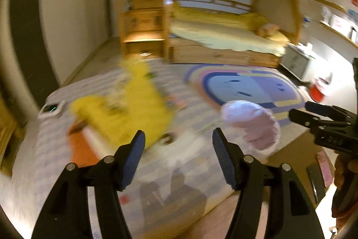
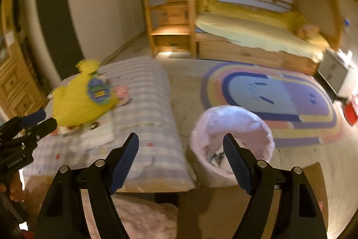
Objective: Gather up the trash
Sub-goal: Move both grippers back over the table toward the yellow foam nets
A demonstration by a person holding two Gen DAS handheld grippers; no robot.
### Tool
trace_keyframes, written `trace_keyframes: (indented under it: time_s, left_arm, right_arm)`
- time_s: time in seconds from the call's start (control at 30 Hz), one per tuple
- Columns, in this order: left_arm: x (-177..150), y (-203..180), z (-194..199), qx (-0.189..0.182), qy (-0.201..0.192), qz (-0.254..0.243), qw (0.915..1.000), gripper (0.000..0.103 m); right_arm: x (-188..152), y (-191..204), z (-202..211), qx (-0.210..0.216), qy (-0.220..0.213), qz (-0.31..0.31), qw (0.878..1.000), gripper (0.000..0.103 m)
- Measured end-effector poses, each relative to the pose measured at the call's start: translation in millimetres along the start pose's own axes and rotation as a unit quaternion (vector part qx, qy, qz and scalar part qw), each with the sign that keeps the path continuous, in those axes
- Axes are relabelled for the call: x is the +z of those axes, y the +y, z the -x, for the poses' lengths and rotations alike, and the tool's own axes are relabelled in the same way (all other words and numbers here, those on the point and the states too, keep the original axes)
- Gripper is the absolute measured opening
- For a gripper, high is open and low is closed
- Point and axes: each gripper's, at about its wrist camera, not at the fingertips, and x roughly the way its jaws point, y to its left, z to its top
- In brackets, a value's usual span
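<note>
Looking along the left gripper (image 1: pixel 179 140), its jaws are standing apart with nothing between them; the pink-lined trash bin (image 1: pixel 250 124) is sitting at two o'clock, clear of the fingertips. Viewing along the right gripper (image 2: pixel 181 146), released and empty, the trash bin (image 2: pixel 232 127) is lying just beyond its right finger (image 2: pixel 237 165), beside the striped mattress (image 2: pixel 143 104).

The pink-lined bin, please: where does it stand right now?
The pink-lined bin stands on the floor, right of the striped mat, beside the rainbow rug.
</note>
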Motion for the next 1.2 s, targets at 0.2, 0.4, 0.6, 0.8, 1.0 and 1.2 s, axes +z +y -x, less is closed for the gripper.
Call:
trace_keyframes:
  time_s: [0.2,0.4,0.6,0.8,1.0,1.2]
  left_arm:
    - [-16.3,66.0,24.7,0.074,-0.004,0.072,0.9947,0.066]
    - [-27.6,111.8,39.1,0.118,-0.006,0.114,0.9863,0.069]
    - [-33.3,127.3,37.0,0.125,-0.002,0.125,0.9842,0.069]
    - [-34.7,136.3,23.0,0.124,0.005,0.134,0.9832,0.069]
    - [-37.9,144.9,16.4,0.123,0.011,0.144,0.9818,0.069]
    - [-38.9,147.8,19.8,0.128,0.010,0.148,0.9805,0.069]
  right_arm:
    - [5.0,59.5,-13.2,0.044,0.005,0.056,0.997,0.077]
    - [5.7,128.5,-35.7,0.089,0.018,0.122,0.988,0.081]
    - [3.8,178.0,-56.9,0.085,0.022,0.192,0.977,0.084]
    - [6.8,202.1,-73.7,0.068,0.023,0.216,0.974,0.090]
    - [3.9,223.1,-94.2,0.031,0.032,0.266,0.963,0.090]
    - [3.0,228.7,-95.3,-0.008,0.004,0.298,0.954,0.054]
